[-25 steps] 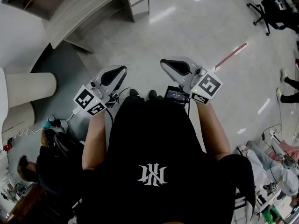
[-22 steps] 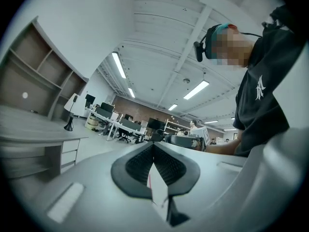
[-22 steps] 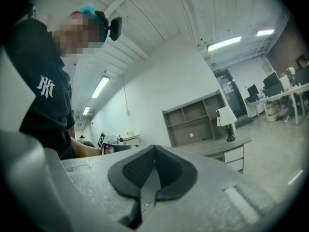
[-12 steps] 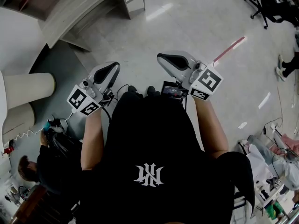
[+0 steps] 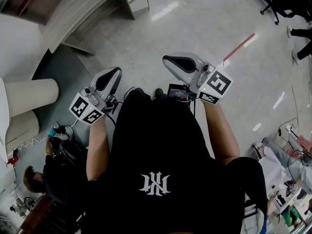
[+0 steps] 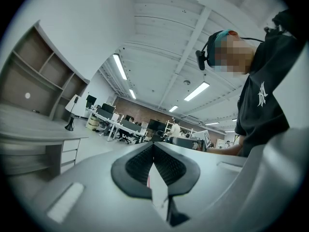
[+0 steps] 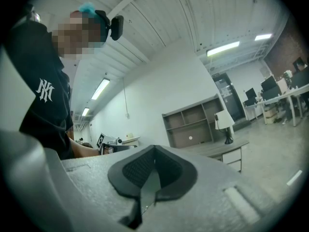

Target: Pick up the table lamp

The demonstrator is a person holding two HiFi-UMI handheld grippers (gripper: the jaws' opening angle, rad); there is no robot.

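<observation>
Shelf unit (image 7: 192,124) against the far wall, open compartments. One lower compartment holds a small round white thing (image 7: 189,138), too small to identify. Contents of the other compartments not readable. Drawer unit (image 7: 232,157) sits under the desk (image 7: 212,149), drawers shut.

Table lamp (image 7: 224,125): white shade, dark stem and base, upright on the desk above the drawer unit, in front of the shelf unit. It is well apart from both my grippers.

My left gripper (image 6: 153,148): jaws fully together, ribbed pads meeting, nothing between them. My right gripper (image 7: 154,152): likewise closed and empty.

Head view: I hold both grippers level in front of my body, above the floor (image 5: 204,23), apart from each other and touching nothing
</observation>
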